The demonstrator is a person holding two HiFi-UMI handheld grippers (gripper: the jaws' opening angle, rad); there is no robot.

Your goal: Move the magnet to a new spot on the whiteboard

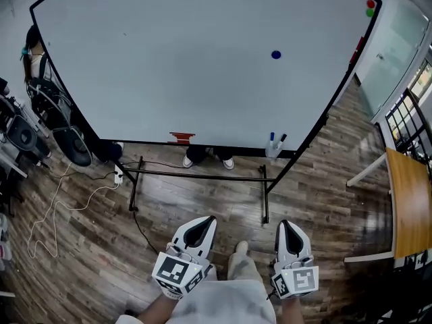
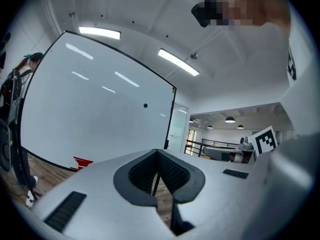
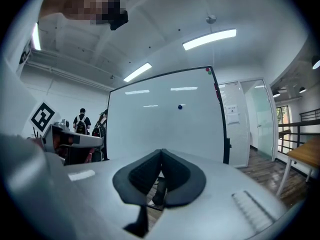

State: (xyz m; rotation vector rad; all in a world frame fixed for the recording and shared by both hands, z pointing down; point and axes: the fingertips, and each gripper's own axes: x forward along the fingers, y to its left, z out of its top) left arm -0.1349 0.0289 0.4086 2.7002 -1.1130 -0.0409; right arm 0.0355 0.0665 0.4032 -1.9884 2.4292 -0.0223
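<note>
A large whiteboard (image 1: 169, 73) on a wheeled black stand fills the far part of the head view, and a wood-plank floor (image 1: 202, 201) lies between it and the person. The task's blue magnet (image 1: 275, 55) sticks to the board's right half, in its upper part, with bare white surface all round it. A red magnet (image 1: 370, 4) and a green magnet (image 1: 370, 12) sit touching each other in the board's far right corner, well apart from the blue one. On the tray along the board's near edge are a red eraser-like block (image 1: 181, 138) towards the middle and two markers (image 1: 276, 140) to the right. A person's shoes (image 1: 208, 159) show behind the stand.

Both grippers are held level and near the person, well short of the board. The left gripper (image 1: 206, 223) has its jaws closed tip to tip with nothing between them. The right gripper (image 1: 289, 227) is likewise fully closed and empty. Each carries a cube with black-and-white square marker patterns (image 1: 177, 273). A paper notice (image 3: 232, 113) hangs on the wall right of the board, its print too small to read.
</note>
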